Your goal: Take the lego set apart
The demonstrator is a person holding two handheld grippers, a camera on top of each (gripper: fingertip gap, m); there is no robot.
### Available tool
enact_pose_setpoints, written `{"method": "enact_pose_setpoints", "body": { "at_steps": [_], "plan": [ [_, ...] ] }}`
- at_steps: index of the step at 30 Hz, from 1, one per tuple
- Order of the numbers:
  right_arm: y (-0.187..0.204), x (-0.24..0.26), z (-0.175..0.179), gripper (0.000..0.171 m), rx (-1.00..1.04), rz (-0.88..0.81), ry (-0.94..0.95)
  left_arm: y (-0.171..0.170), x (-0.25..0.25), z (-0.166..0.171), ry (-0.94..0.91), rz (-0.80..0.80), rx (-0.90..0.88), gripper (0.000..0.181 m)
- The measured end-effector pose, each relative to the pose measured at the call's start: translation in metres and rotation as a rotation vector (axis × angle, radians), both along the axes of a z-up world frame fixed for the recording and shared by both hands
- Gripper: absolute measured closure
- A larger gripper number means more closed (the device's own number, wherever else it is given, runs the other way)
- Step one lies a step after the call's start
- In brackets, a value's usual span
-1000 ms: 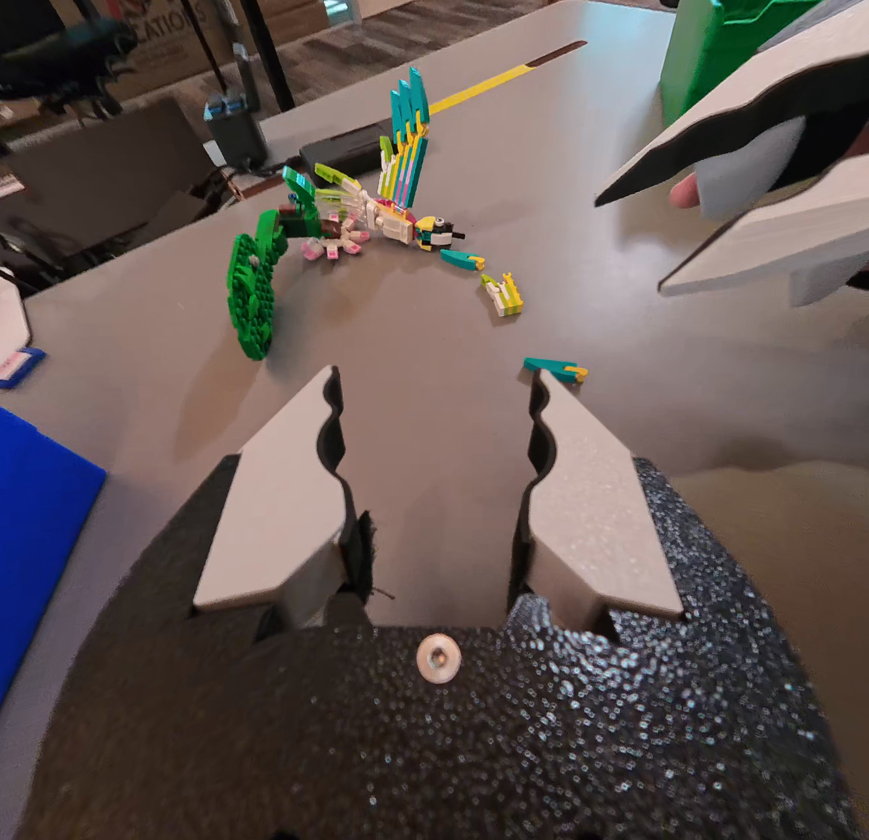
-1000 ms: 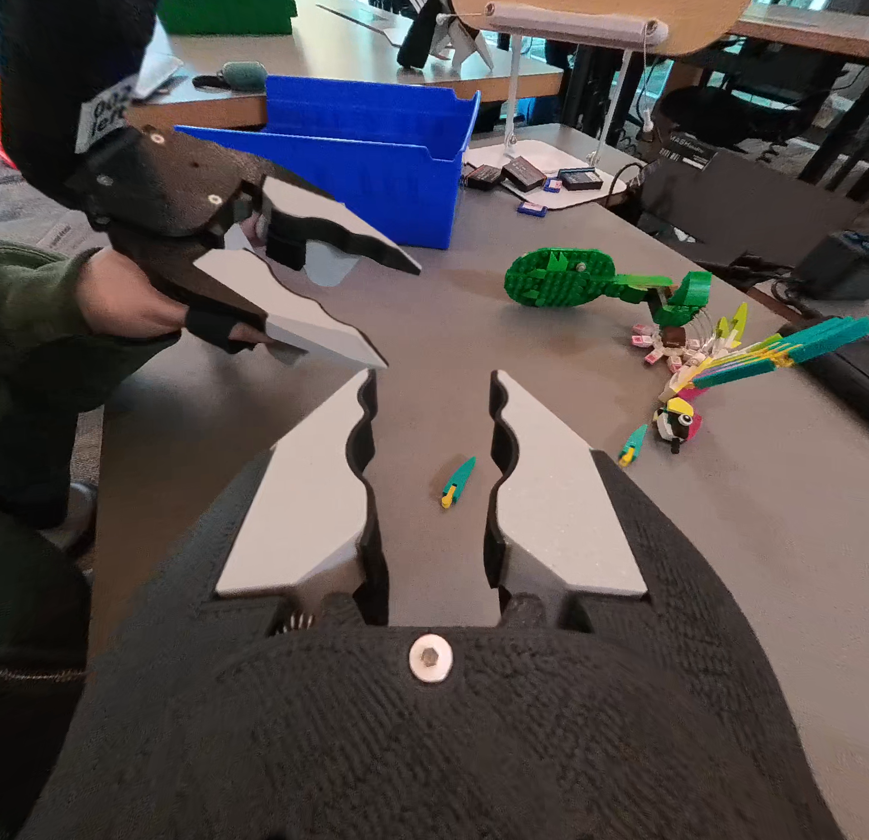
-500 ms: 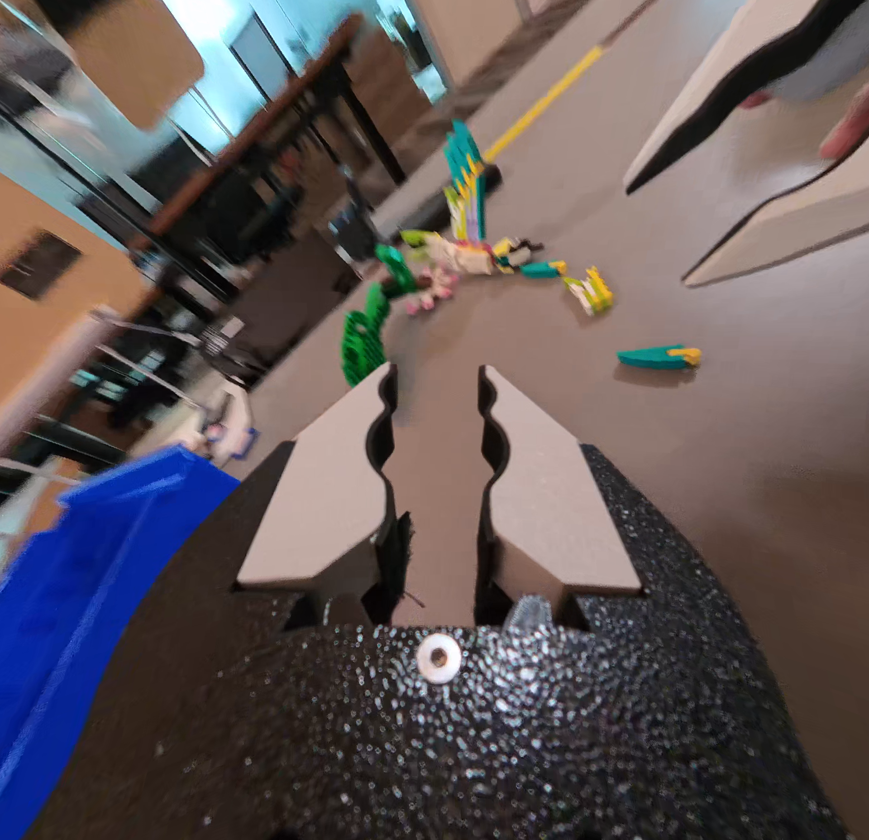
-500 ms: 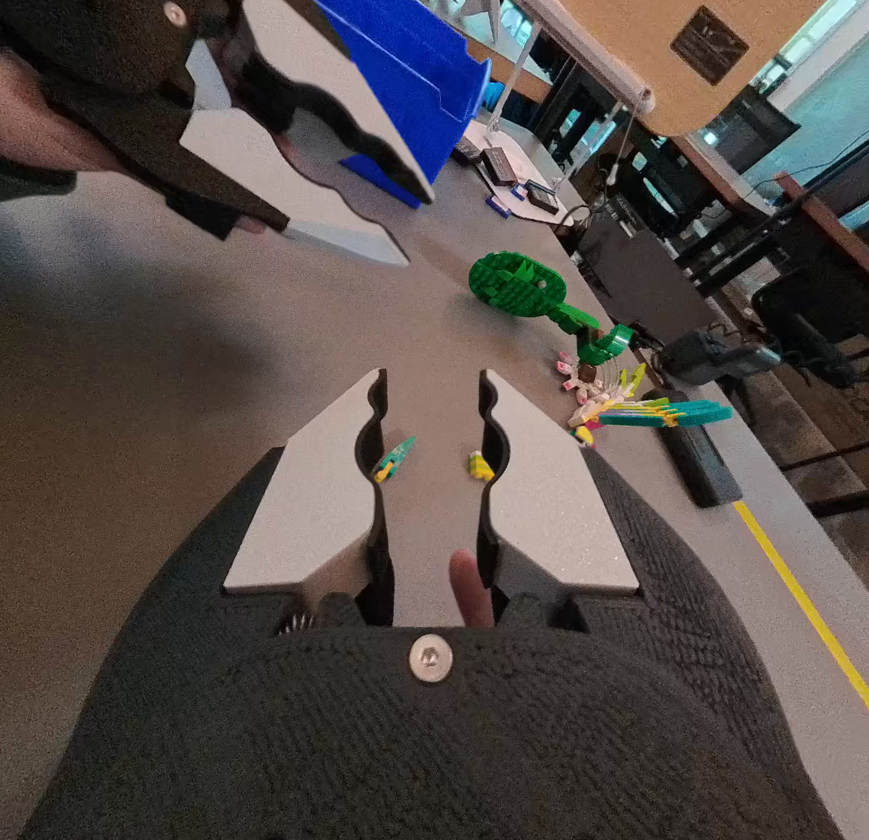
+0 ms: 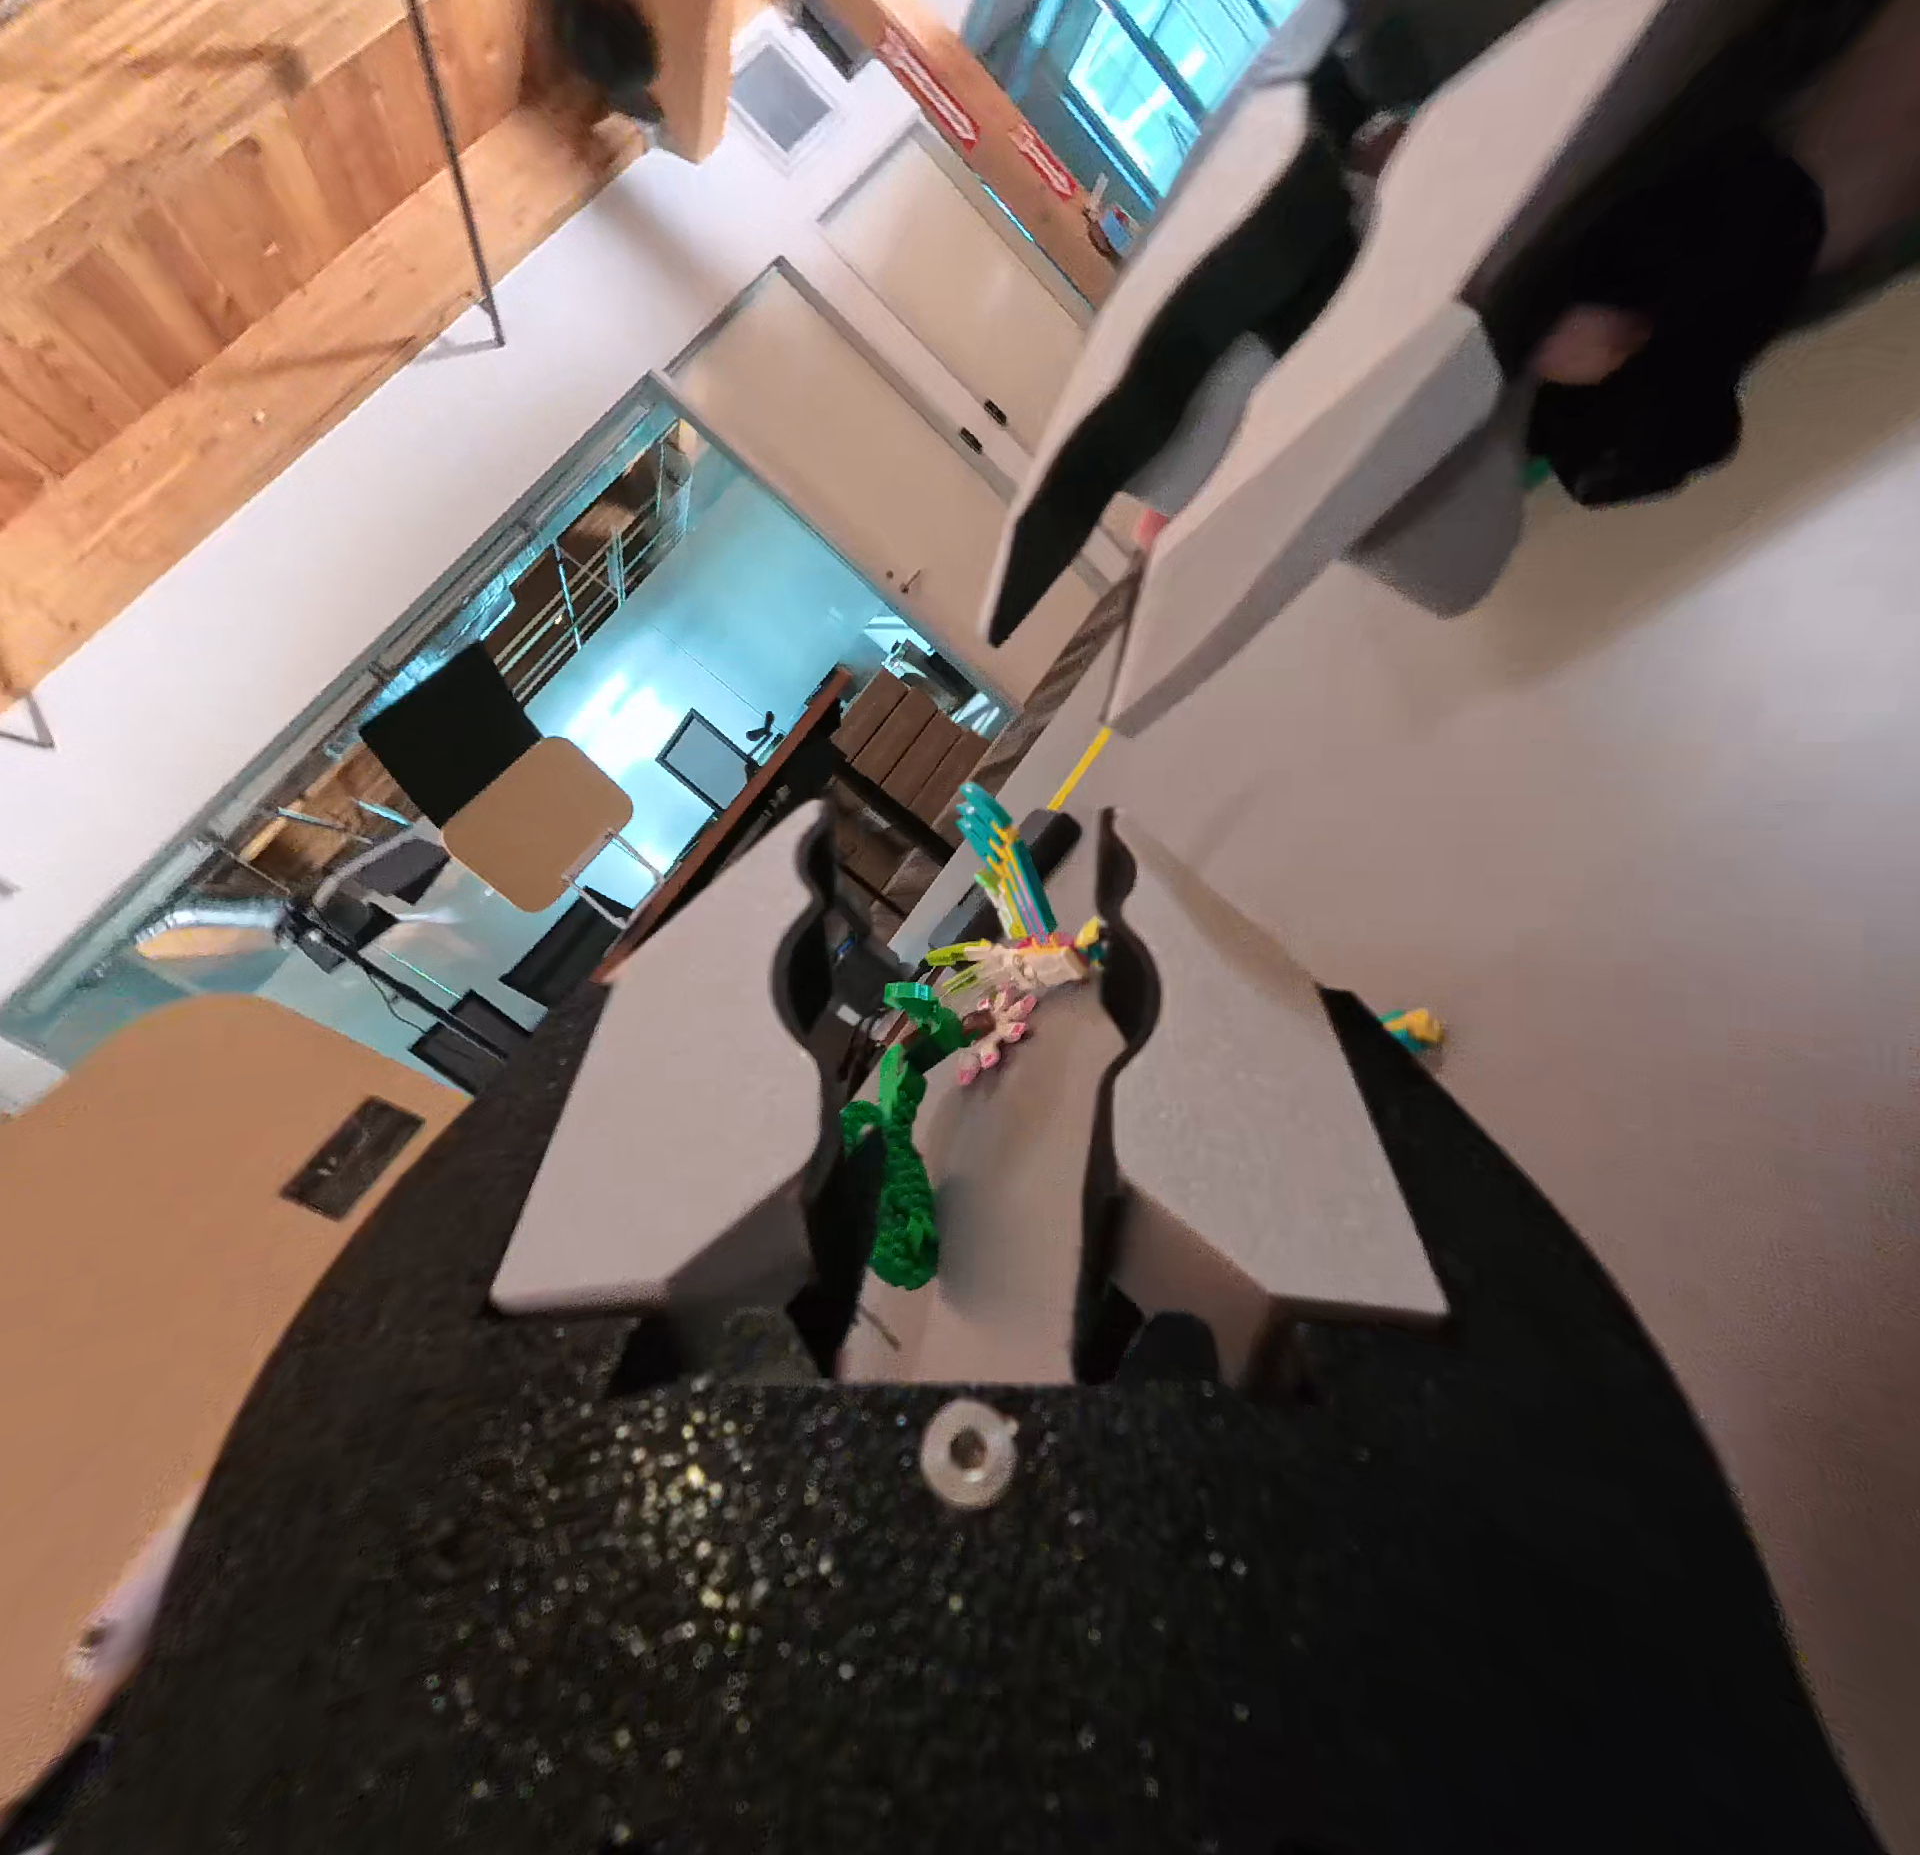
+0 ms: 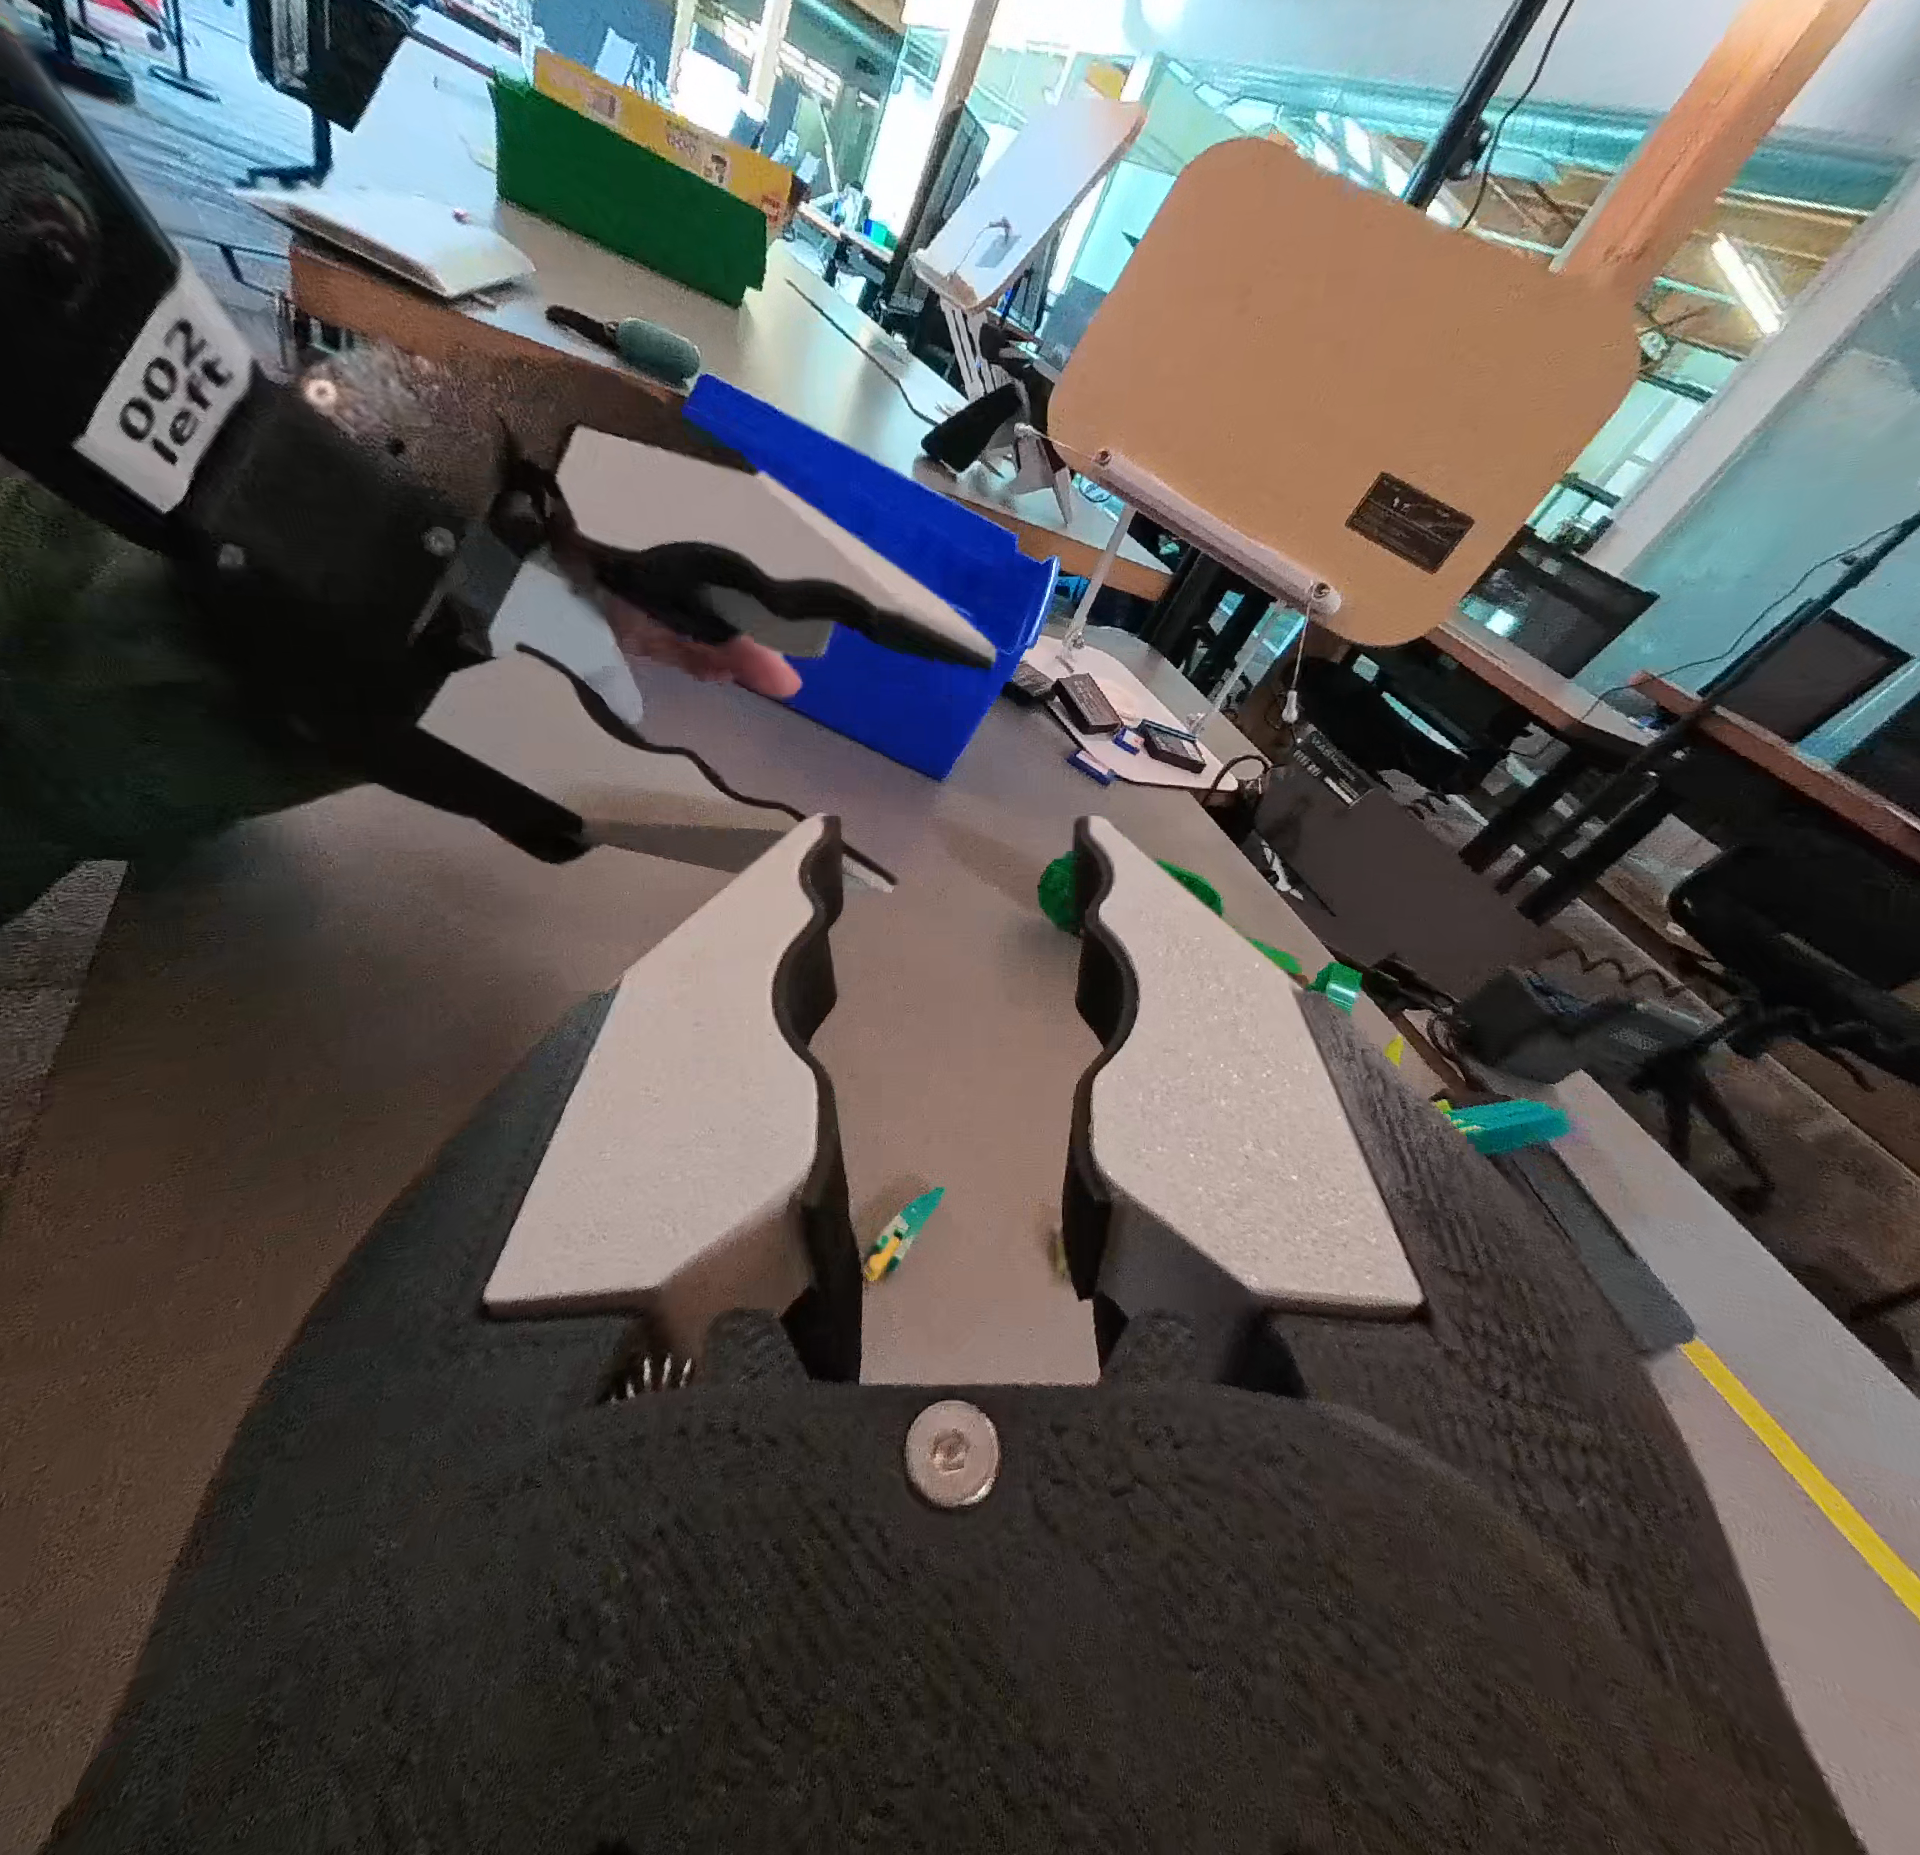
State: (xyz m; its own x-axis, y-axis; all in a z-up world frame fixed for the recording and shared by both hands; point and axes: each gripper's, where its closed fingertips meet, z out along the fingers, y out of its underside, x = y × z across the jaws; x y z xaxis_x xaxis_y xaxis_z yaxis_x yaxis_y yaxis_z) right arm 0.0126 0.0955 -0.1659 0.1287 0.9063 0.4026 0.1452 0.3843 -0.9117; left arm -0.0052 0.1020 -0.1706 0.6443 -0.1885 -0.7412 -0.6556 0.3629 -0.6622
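The lego set stands on the grey table (image 5: pixel 1558 870). It is a green leaf (image 5: pixel 896 1213) joined to a pale bird (image 5: pixel 1023 964) with an upright teal wing (image 5: pixel 992 849), seen far off between my left fingers. My left gripper (image 5: pixel 961 829) is open and empty, lifted and rolled sideways. My right gripper (image 6: pixel 954 829) is open and empty. A loose teal piece (image 6: pixel 902 1234) lies on the table between its fingers. The leaf (image 6: pixel 1060 891) and wing (image 6: pixel 1507 1125) are partly hidden behind its right finger. Each gripper shows in the other's view: the right one (image 5: pixel 1060 678), the left one (image 6: pixel 935 766).
A blue bin (image 6: pixel 894 662) stands at the table's far left. A tan board (image 6: pixel 1340 382) on a stand and small dark devices (image 6: pixel 1086 704) sit behind it. A small loose piece (image 5: pixel 1408 1026) lies right of the left gripper. A yellow line (image 6: pixel 1808 1483) runs near the table's right edge. My two grippers' fingertips are within a few centimetres of each other.
Both grippers have tipped upward and the left one has rolled sideways, so the views now take in the room. The left jaws narrowed, then opened part of the way. Nothing was picked up.
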Motion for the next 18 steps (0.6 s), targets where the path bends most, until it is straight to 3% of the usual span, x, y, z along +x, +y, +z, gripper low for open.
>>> {"method": "enact_pose_setpoints", "body": {
  "at_steps": [4, 5, 7, 9, 12, 16, 18],
  "plan": [
    [0.011, 0.004, -0.005, 0.125, 0.013, -0.059, -0.034, -0.004, -0.006, 0.009, -0.181, -0.053, -0.012, 0.106],
    [0.013, 0.005, -0.008, 0.123, 0.013, -0.068, -0.042, -0.005, -0.007, 0.01, -0.216, -0.064, -0.023, 0.092],
    [0.016, 0.006, -0.014, 0.12, -0.005, -0.074, -0.059, -0.002, -0.013, 0.013, -0.299, -0.053, -0.031, 0.044],
    [0.021, 0.005, -0.021, 0.108, -0.029, -0.091, -0.078, 0.001, -0.017, 0.013, -0.355, -0.047, -0.052, 0.022],
    [0.03, 0.004, -0.032, 0.08, -0.062, -0.129, -0.107, 0.003, -0.02, 0.008, -0.394, -0.055, -0.092, 0.022],
    [0.04, 0.005, -0.042, 0.079, -0.069, -0.178, -0.13, 0.004, -0.021, -0.001, -0.395, -0.064, -0.139, 0.025],
    [0.046, 0.008, -0.043, 0.094, -0.053, -0.205, -0.132, 0.003, -0.02, -0.009, -0.349, -0.073, -0.166, 0.064]
  ]
}}
